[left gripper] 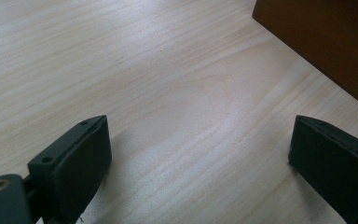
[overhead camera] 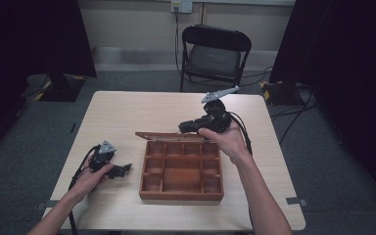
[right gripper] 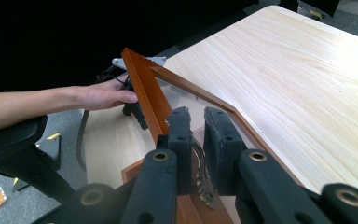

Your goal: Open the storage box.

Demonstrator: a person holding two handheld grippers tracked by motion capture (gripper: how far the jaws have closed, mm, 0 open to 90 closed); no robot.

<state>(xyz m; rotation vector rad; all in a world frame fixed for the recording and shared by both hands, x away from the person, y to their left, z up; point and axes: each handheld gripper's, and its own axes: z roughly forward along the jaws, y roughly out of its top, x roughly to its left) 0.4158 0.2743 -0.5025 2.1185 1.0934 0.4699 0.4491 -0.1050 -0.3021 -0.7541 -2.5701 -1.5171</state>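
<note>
My right gripper (right gripper: 196, 140) is clenched on the front rail of the glass-paned, reddish-brown wooden lid (right gripper: 145, 88), gripping at its small ornate metal clasp (right gripper: 200, 179), and the lid stands raised over the compartmented brown wooden box (overhead camera: 181, 170) at the middle of the pale wooden table (overhead camera: 122, 112). My left gripper (left gripper: 198, 158) rests low on the table just left of the box, jaws spread wide with nothing between them.

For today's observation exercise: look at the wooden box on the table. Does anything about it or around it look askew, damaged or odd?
Nothing looks damaged or spilled. The box sits square on the table, its compartments bare. Its glazed lid stands raised because the right gripper is shut on the lid's metal clasp. The left gripper rests open beside the box.
</note>
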